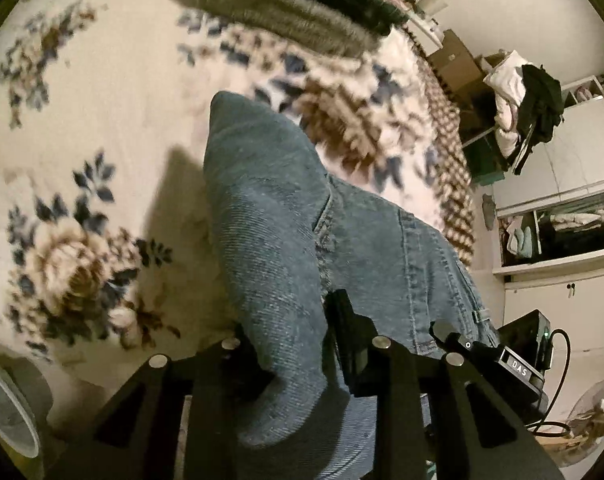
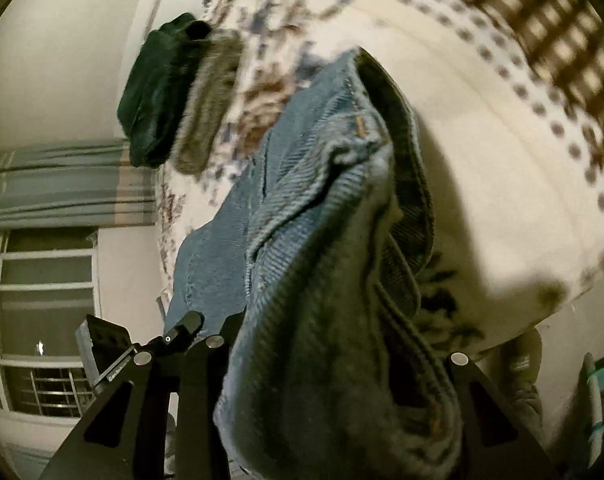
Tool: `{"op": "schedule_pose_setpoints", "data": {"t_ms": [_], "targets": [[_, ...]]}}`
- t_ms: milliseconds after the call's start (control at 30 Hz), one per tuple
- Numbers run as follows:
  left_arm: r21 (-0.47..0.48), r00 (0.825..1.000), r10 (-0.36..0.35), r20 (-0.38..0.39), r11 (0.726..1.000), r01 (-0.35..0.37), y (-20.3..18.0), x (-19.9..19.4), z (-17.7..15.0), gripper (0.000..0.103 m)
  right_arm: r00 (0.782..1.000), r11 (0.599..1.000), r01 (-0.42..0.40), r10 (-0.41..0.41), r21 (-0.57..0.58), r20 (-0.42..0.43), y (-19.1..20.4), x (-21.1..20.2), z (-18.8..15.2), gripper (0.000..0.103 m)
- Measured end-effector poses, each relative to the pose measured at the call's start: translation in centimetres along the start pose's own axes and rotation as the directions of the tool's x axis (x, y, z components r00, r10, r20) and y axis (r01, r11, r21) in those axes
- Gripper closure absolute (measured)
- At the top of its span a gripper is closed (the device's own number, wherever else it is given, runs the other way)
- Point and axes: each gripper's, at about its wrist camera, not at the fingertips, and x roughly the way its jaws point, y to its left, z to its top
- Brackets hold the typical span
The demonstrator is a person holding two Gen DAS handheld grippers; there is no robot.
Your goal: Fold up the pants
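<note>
Pants [image 1: 270, 220] between both grippers' jaws

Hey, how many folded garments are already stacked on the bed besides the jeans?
2: a dark green garment at the far end of the floral blanket, by the wall, and a grey-brown garment lying right beside it, nearer the jeans. More could be hidden behind the denim.

Ahead of my tongs I see a floral blanket [image 1: 82, 128] spread wide. Beyond them lie a grey folded garment [image 1: 278, 12] and a dark green one [image 2: 158, 92], touching. Right of the left tongs stands a white wardrobe [image 1: 573, 152]; left of the right tongs, a barred window [image 2: 42, 320].
</note>
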Motion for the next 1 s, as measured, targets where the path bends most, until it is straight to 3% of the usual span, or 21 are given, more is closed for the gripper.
{"op": "schedule_pose_setpoints", "data": {"t_ms": [167, 333, 533, 733, 833, 1000], "targets": [[-0.010, 0.999, 0.003, 0.052, 1.000, -0.002, -2.0, -4.6, 3.0, 0.079, 1.000, 0.998, -0.012, 0.011, -0.055, -0.004, 6.4, -1.6, 2.0, 0.065], [0.000, 0.993, -0.013, 0.118, 1.000, 0.013, -3.9, -8.9, 8.4, 0.079, 1.000, 0.992, -0.025, 0.026, -0.122, 0.008, 14.0, -2.0, 5.7, 0.065], [0.027, 0.980, -0.058, 0.189, 0.998, 0.054, -4.8, -11.7, 18.6, 0.079, 0.997, 0.980, -0.033, 0.047, -0.195, 0.067, 24.2, 0.1, 13.2, 0.065], [0.041, 0.973, -0.092, 0.210, 0.996, 0.085, -3.1, -10.2, 30.6, 0.079, 0.991, 0.978, -0.029, 0.056, -0.208, 0.123, 31.3, 6.1, 22.0, 0.065], [0.043, 0.974, -0.089, 0.208, 0.996, 0.082, -1.5, -8.3, 36.0, 0.079, 0.989, 0.978, -0.028, 0.057, -0.206, 0.136, 33.1, 10.2, 26.0, 0.065], [0.033, 0.980, -0.068, 0.188, 0.997, 0.063, 1.6, -3.9, 42.4, 0.079, 0.991, 0.982, -0.013, 0.037, -0.186, 0.127, 33.7, 17.7, 31.8, 0.065]]}}
